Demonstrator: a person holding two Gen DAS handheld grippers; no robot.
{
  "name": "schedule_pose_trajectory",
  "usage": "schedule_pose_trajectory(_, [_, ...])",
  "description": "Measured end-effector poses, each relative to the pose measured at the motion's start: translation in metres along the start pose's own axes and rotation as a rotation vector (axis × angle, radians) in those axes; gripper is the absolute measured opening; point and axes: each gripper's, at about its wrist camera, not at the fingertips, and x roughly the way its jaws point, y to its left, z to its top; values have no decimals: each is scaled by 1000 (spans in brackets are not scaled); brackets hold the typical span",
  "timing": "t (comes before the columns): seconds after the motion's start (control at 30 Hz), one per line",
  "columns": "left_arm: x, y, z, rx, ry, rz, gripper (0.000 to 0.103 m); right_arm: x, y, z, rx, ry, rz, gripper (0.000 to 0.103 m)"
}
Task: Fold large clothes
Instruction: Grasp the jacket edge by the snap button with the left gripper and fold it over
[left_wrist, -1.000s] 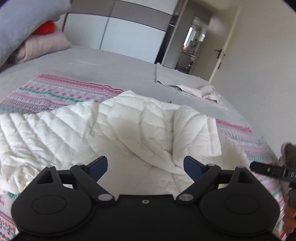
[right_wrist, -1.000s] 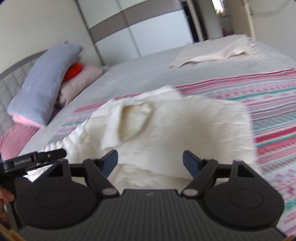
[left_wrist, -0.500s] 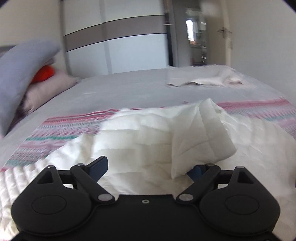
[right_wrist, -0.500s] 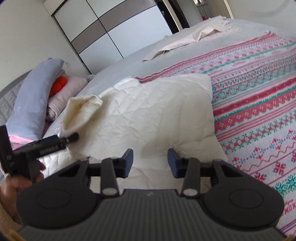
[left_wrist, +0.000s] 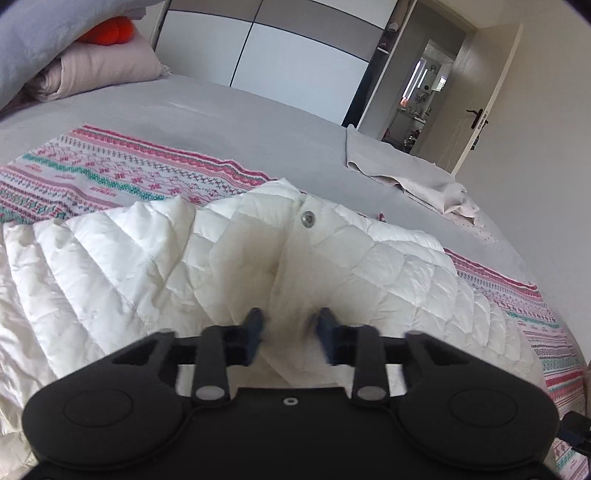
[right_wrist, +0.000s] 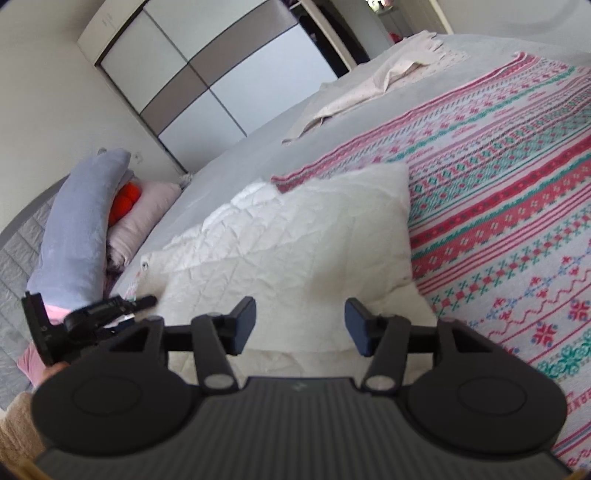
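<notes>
A white quilted jacket (left_wrist: 147, 258) lies spread on the bed, with a metal snap (left_wrist: 307, 219) on a raised fold at its far edge. My left gripper (left_wrist: 290, 332) has its jaws closing on a ridge of that fold; the fabric bunches between the blue pads. In the right wrist view the jacket (right_wrist: 295, 240) shows a flat folded panel. My right gripper (right_wrist: 300, 325) hovers over its near edge with jaws opening and nothing between them. The left gripper (right_wrist: 110, 308) shows at the jacket's left side, held by a hand.
A pink, green and white patterned blanket (right_wrist: 517, 184) lies under the jacket on the grey bed. Pillows (left_wrist: 92, 66) are stacked at the head, a beige cloth (left_wrist: 424, 181) lies at the far corner. Wardrobe and open door stand behind.
The left gripper came down onto the jacket and its jaws went from wide apart to nearly together on a fold. The lifted flap now lies flat. The right jaws narrowed, then widened.
</notes>
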Motion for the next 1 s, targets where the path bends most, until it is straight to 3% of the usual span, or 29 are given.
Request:
schedule_pose_trajectory(0.1, [-16, -6, -6, -33, -45, 19, 9, 0, -1, 1, -26, -43, -61, 51])
schedule_pose_trajectory(0.2, [-25, -6, -24, -68, -18, 88, 9, 4, 2, -1, -82, -55, -102, 43])
schedule_pose_trajectory(0.3, [-11, -5, -41, -2, 22, 169, 11, 17, 3, -6, -141, -8, -146, 34])
schedule_pose_trajectory(0.4, [3, -8, -48, 106, 28, 176, 16, 34, 1, -15, -194, 37, -212, 22])
schedule_pose_trajectory(0.47, [2, -12, -45, 134, 36, 181, 17, 32, 4, -15, -206, 30, -218, 22])
schedule_pose_trajectory(0.53, [-5, -13, -43, 150, 51, 179, 24, 25, 8, -12, -200, 29, -203, 28])
schedule_pose_trajectory(0.6, [-17, -13, -43, 181, 56, 188, 40, 16, 11, -8, -165, 23, -185, 52])
schedule_pose_trajectory(0.67, [-34, -9, -43, 195, 49, 194, 58, 6, 16, -4, -135, 20, -186, 60])
schedule_pose_trajectory(0.73, [-55, -1, -44, 180, 48, 186, 64, -2, 26, -1, -142, 24, -207, 61])
schedule_pose_trajectory(0.87, [-97, 26, -45, 151, 40, 179, 85, -19, 48, 1, -167, 17, -200, 77])
schedule_pose_trajectory(1.0, [-134, 62, -45, 120, 15, 235, 91, -29, 64, -2, -199, 34, -156, 92])
